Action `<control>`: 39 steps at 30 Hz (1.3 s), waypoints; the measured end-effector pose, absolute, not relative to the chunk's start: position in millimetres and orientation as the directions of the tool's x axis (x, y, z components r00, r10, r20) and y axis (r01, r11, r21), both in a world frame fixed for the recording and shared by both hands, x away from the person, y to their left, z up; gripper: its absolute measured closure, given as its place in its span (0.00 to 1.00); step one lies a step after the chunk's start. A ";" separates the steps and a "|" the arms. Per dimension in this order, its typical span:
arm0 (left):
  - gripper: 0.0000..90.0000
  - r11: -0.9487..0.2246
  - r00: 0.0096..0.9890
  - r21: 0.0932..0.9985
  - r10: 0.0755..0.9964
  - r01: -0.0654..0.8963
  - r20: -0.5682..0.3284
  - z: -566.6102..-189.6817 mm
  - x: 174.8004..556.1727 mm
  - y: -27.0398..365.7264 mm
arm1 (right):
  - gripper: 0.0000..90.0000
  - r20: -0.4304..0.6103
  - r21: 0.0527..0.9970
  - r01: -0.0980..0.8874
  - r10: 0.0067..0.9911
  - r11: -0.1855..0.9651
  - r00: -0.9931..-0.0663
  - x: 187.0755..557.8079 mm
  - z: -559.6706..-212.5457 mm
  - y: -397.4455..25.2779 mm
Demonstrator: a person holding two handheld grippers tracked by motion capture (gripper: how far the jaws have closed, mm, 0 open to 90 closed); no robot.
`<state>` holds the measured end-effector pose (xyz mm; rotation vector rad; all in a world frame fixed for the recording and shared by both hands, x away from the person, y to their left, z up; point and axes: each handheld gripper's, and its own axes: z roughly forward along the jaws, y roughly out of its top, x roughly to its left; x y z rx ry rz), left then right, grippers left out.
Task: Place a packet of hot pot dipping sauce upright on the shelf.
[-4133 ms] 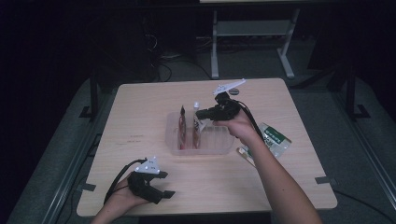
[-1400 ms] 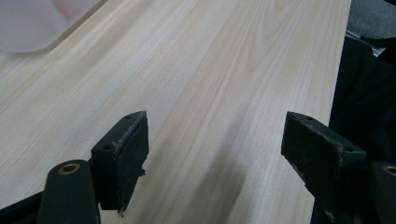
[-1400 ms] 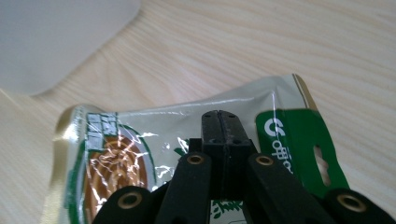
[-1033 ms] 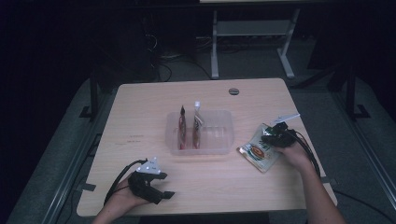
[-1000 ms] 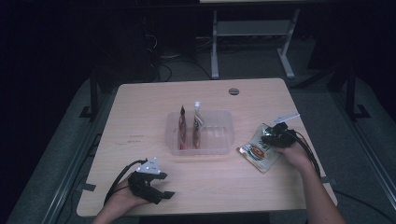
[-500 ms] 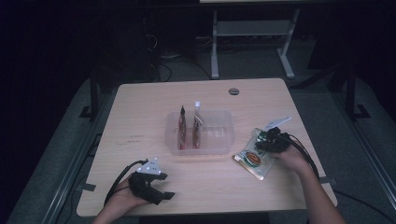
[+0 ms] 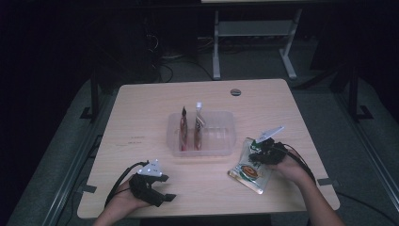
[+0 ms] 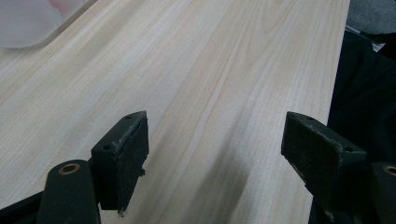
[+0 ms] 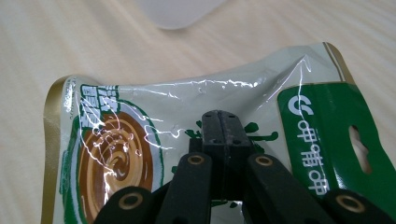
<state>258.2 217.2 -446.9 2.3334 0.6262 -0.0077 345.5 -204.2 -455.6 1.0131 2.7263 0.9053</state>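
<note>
R gripper (image 7: 260, 151) is clamping its jaws together on the glossy green-and-white snack pouch w/ brown swirl print (image 7: 249, 170), which is lying on the pale wooden table (image 7: 141, 117) just right of the clear plastic tub (image 7: 221, 134). The right gripper view is showing the pinch on the pouch film (image 9: 187, 112), not readable from the high view. L gripper (image 7: 162, 195) is resting near the front edge, jaws wide apart around nothing; the left gripper view is showing bare wood between them (image 8: 215, 116).

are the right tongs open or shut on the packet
Shut on it: the right tongs have their jaws pressed together, pinching the crinkled film of the green packet.
</note>
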 end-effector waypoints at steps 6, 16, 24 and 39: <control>0.26 -0.635 0.886 0.640 0.431 0.434 -0.173 -447.1 258.5 216.5 | 1.00 0.114 0.569 0.527 0.575 0.631 -0.810 327.3 -454.5 -191.2; 0.26 -0.627 0.883 0.644 0.434 0.438 -0.178 -447.3 258.7 216.4 | 1.00 0.099 0.590 0.511 0.572 0.625 -0.814 293.6 -447.3 -208.2; 0.26 -0.641 0.897 0.646 0.407 0.415 -0.172 -447.1 262.7 209.5 | 1.00 0.113 0.568 0.531 0.580 0.628 -0.807 291.7 -455.3 -208.7; 0.26 -0.660 0.923 0.655 0.348 0.367 -0.166 -445.7 268.4 189.3 | 1.00 0.138 0.571 0.479 0.497 0.666 -0.856 273.7 -456.9 -168.4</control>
